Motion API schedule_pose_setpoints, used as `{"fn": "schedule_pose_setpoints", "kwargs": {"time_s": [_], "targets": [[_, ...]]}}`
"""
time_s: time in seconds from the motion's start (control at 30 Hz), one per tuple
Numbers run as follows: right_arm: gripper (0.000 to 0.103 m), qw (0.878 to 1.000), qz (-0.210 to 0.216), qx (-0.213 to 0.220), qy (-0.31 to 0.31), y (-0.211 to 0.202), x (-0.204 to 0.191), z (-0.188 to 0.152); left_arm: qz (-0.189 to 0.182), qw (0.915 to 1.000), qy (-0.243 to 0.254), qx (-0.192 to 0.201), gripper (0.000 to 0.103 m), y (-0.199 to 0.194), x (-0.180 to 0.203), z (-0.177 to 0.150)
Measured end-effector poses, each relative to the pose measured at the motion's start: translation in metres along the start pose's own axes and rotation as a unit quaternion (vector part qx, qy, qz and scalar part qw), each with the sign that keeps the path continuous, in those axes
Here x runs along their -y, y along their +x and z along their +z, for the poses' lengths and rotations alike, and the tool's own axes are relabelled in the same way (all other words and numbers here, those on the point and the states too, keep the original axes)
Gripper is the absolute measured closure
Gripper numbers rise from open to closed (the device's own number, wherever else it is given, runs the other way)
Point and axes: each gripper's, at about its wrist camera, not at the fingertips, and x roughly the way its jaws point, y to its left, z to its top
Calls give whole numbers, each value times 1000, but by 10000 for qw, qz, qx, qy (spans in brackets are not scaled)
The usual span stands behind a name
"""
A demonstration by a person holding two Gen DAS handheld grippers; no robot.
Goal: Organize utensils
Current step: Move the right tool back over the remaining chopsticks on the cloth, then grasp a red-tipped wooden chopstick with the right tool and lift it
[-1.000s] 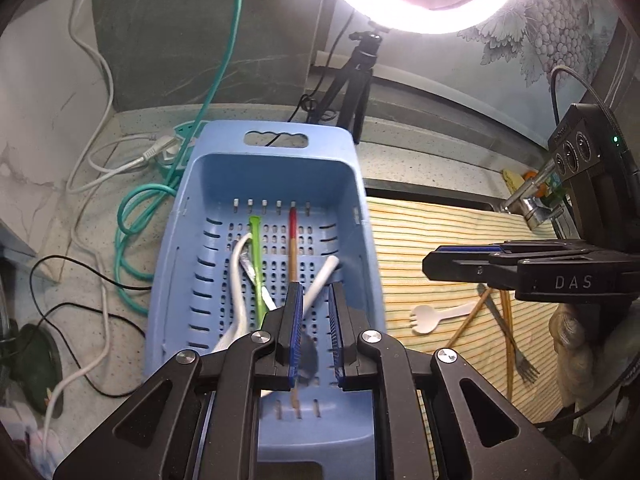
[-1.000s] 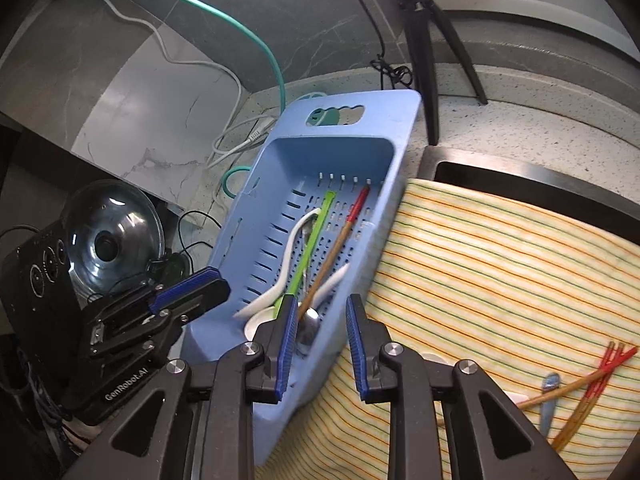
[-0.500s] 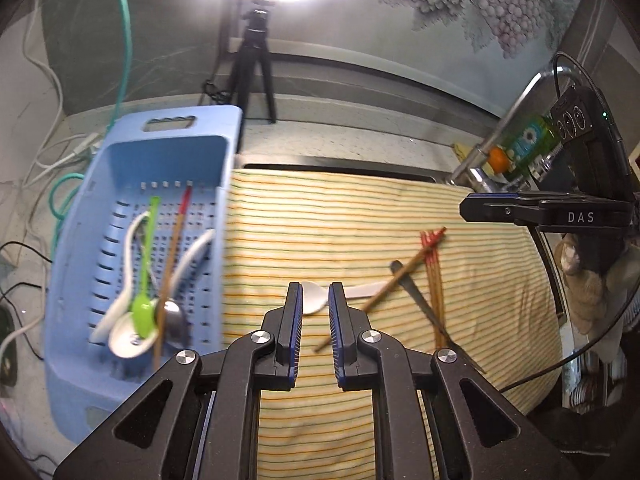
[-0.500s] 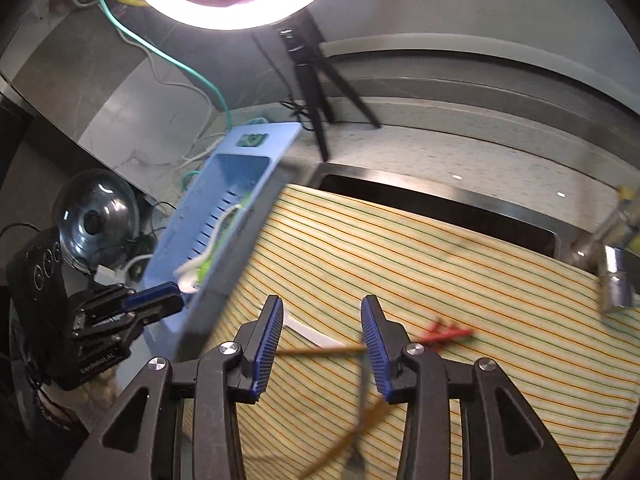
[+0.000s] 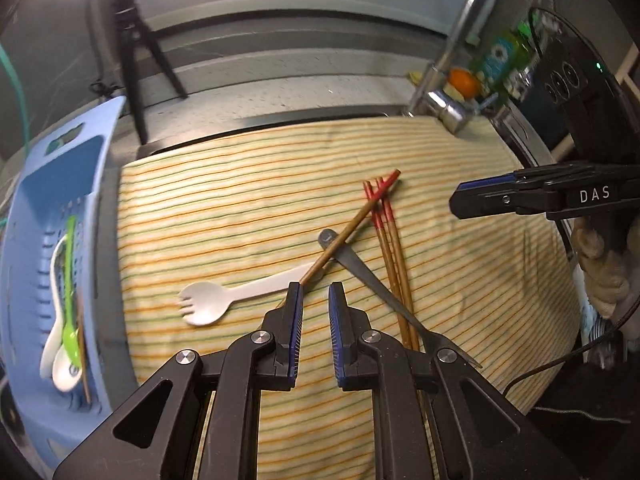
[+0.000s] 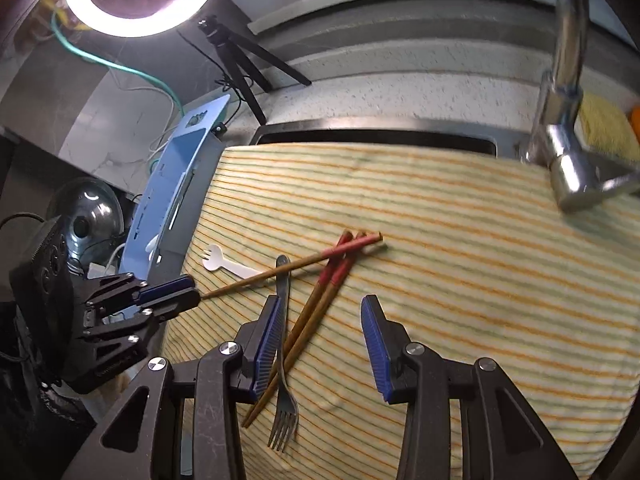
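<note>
Three chopsticks [image 5: 390, 236], one fork [image 6: 283, 344], one spork [image 5: 228, 298]

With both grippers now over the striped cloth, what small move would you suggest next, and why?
Probably lower the right gripper onto the pair of chopsticks just ahead of its fingers. Its jaws stand apart and empty, and chopsticks, a metal fork and a white spork lie loose on the striped cloth, outside the blue basket.

White plastic spork [image 5: 218, 298] flat on striped cloth [image 5: 248, 208], tines toward blue basket [image 5: 52, 208]. One red-tipped wooden chopstick [image 5: 352, 226] lies diagonally across grey metal fork [image 5: 368, 276] handle; two more chopsticks [image 5: 394, 248] side by side beside fork. Basket holds white spoons [image 5: 56, 344], green spoon [image 5: 71, 320], one chopstick.
</note>
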Motion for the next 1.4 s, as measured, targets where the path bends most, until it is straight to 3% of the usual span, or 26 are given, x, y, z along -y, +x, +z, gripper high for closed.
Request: {"fn": "schedule_pose_setpoints", "kwargs": {"time_s": [0.1,0.27,0.53,0.73,0.97,1.13,1.4], "targets": [[67,9998,32,22,177,7,4,-3,-113,9996,222,-158,91,11,2,8],[76,9982,149,-201,546,27,7,-5,-94,9969,678,-399,91,26,6,15],[82,9946,193,-398,940,50,11,-7,-93,9939,938,-573,91,40,10,17],[90,9950,-80,-502,864,56,8,-5,-105,9940,943,-538,91,45,9,21],[90,9941,-27,-583,911,61,5,1,-42,9927,1044,-601,91,52,10,22],[95,9941,-276,-648,822,65,2,2,36,9935,974,-592,91,53,6,23],[92,9943,-452,-657,707,69,-8,5,5,9924,1026,-680,91,53,4,22]]}}
